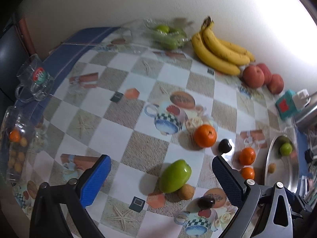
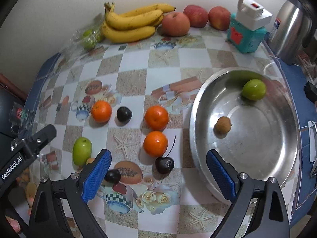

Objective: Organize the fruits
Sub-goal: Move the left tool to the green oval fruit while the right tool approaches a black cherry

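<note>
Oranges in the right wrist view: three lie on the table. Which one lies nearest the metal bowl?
The lowest orange, beside the stemmed cherry; it lies closest to the metal bowl rim.

A green fruit [image 2: 254, 89] and a brown one [image 2: 222, 125] lie in the steel bowl [image 2: 257, 158]; three oranges [image 2: 156, 117] rest outside.

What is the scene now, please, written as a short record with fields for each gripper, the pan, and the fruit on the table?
left hand-held gripper: open, holds nothing, aimed at the green fruit
right hand-held gripper: open, holds nothing
steel pan: contains one round green fruit and one small brown fruit
oranges on table: three
dark fruits on table: three
by the wall: bananas, three red apples
</note>
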A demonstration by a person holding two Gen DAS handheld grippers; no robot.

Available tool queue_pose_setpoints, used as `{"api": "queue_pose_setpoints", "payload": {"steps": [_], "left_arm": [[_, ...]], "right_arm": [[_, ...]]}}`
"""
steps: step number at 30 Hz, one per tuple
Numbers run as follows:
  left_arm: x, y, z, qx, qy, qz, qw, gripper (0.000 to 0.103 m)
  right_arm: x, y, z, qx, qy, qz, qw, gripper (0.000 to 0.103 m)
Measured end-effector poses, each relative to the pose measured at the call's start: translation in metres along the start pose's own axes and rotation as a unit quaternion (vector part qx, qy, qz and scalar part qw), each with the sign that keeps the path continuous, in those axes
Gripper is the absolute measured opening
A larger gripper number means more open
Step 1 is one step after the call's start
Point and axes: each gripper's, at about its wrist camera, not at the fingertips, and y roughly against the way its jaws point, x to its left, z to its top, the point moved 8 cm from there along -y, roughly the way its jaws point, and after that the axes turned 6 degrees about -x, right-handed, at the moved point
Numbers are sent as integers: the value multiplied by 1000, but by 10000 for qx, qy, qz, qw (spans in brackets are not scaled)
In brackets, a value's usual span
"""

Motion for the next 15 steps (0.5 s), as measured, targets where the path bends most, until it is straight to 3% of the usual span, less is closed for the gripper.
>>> {"api": "queue_pose_setpoints", "payload": {"steps": [6,12,14,15], "left_arm": [[-9,-18,-9,332,-181,-43,9993,103],[-16,-34,-17,611,-288,-89,9977,103],[-18,-39,-20,686,-327,-93,9971,102],[-19,-40,-22,720,-334,-101,9968,102]], "right_arm": [[-1,-13,-10,262,-4,10,9997,97],[0,-13,-10,239,-88,231,9994,97],[1,-15,-11,254,-65,241,9994,94],[1,-16,-12,279,-39,232,9993,87]]}}
